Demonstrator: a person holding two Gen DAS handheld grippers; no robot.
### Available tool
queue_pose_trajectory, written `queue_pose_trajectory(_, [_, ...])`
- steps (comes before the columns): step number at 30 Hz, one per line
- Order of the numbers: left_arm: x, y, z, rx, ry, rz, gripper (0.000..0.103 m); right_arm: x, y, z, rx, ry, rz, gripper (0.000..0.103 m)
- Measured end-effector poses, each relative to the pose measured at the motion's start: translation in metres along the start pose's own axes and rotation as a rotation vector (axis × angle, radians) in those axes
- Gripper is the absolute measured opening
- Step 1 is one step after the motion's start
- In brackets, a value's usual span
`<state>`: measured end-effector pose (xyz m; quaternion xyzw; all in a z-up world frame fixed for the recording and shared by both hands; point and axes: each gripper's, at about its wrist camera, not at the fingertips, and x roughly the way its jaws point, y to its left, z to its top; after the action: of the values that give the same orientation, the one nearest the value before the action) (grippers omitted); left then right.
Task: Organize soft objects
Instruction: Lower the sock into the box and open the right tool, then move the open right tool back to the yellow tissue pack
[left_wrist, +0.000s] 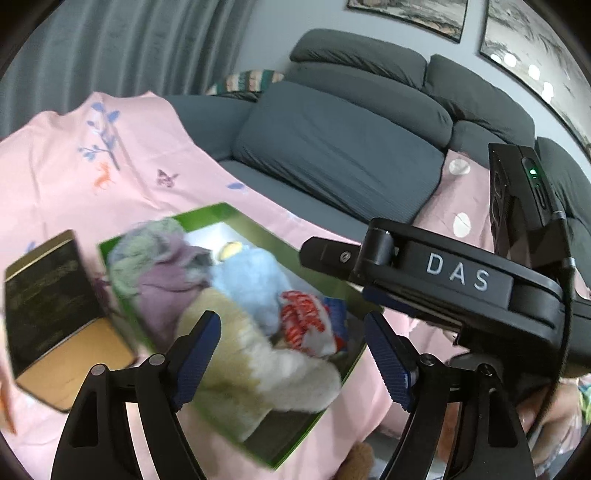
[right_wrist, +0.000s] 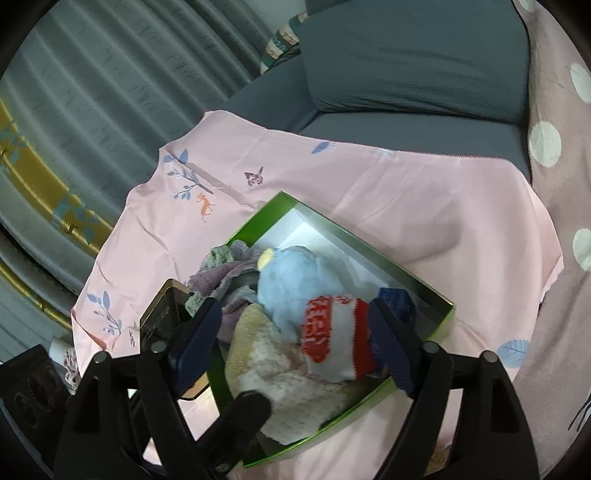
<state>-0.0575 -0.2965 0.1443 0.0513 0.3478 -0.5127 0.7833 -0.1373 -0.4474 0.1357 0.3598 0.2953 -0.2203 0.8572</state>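
Observation:
A green box (left_wrist: 236, 218) (right_wrist: 436, 291) lies on a pink cloth and holds soft things: a blue plush (left_wrist: 251, 273) (right_wrist: 295, 280), a cream fluffy toy (left_wrist: 258, 369) (right_wrist: 273, 369), a red and white sock (left_wrist: 306, 317) (right_wrist: 332, 336), and purple and green cloths (left_wrist: 159, 266) (right_wrist: 225, 273). My left gripper (left_wrist: 291, 362) is open and empty above the box's near end. My right gripper (right_wrist: 295, 350) is open and empty above the sock and cream toy; its body shows in the left wrist view (left_wrist: 454, 280).
A black and gold box (left_wrist: 48, 306) (right_wrist: 162, 317) stands left of the green one. The pink cloth (left_wrist: 110, 177) (right_wrist: 369, 184) covers a grey sofa (left_wrist: 351, 147) (right_wrist: 406, 74). A pink dotted pillow (right_wrist: 554, 147) lies at right. Grey curtains (right_wrist: 92, 92) hang behind.

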Motion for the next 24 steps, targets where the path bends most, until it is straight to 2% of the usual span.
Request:
queue_pose_trajectory(2, [-0.015,0.009,-0.004,-0.019,-0.025,0.023,0.094,-0.004,0.009,-0.002,-0.026,-0.015,0.000,0.085])
queue_pose_trajectory(5, [-0.036,0.022,-0.010,-0.042,-0.060,0.047,0.095,-0.008,0.021,-0.005,-0.059,-0.039,0.012,0.096])
queue_pose_trajectory(7, [-0.053,0.036,-0.016,-0.079,-0.086,0.080,0.095,-0.011,0.030,-0.007,-0.083,-0.053,0.018,0.096])
queue_pose_trajectory(10, [-0.075,0.054,-0.024,-0.129,-0.120,0.138,0.095,-0.012,0.043,-0.012,-0.119,-0.062,0.025,0.102])
queue_pose_trajectory(15, [-0.117,0.091,-0.049,-0.235,-0.166,0.243,0.100,-0.011,0.068,-0.023,-0.196,-0.054,0.040,0.102])
queue_pose_trajectory(24, [-0.179,0.158,-0.112,-0.392,-0.158,0.410,0.102,-0.006,0.117,-0.051,-0.353,-0.040,0.043,0.102])
